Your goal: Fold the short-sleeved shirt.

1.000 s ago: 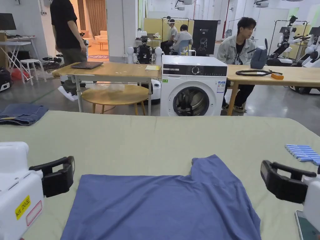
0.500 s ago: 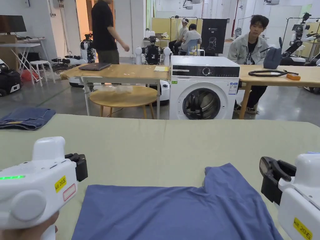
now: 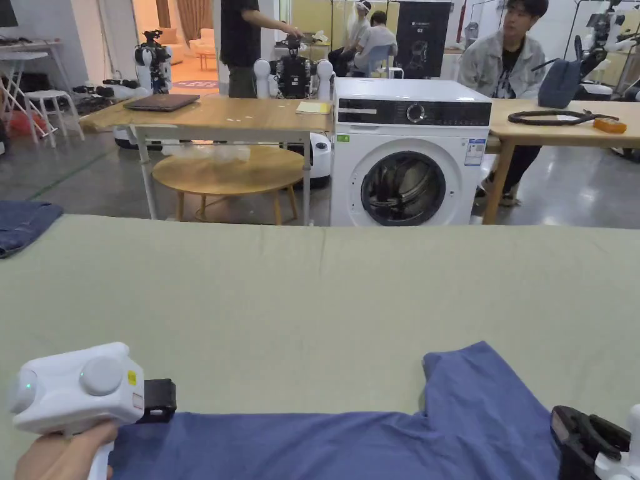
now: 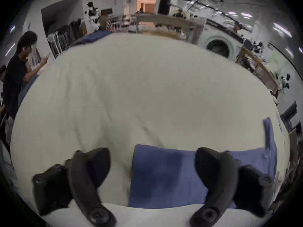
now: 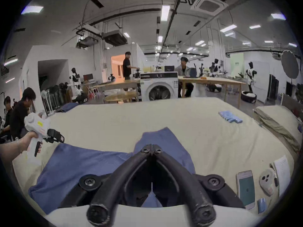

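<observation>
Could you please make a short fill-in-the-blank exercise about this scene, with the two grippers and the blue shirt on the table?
1. The jaws of the left gripper stand ____, at the corner of the blue shirt.
2. The jaws of the right gripper are ____, with the tips together above the shirt.
3. The shirt lies on a table with a pale ____ cover.
4. Beyond the table stands a white ____ machine.

Missing words: open; shut; green; washing
</observation>
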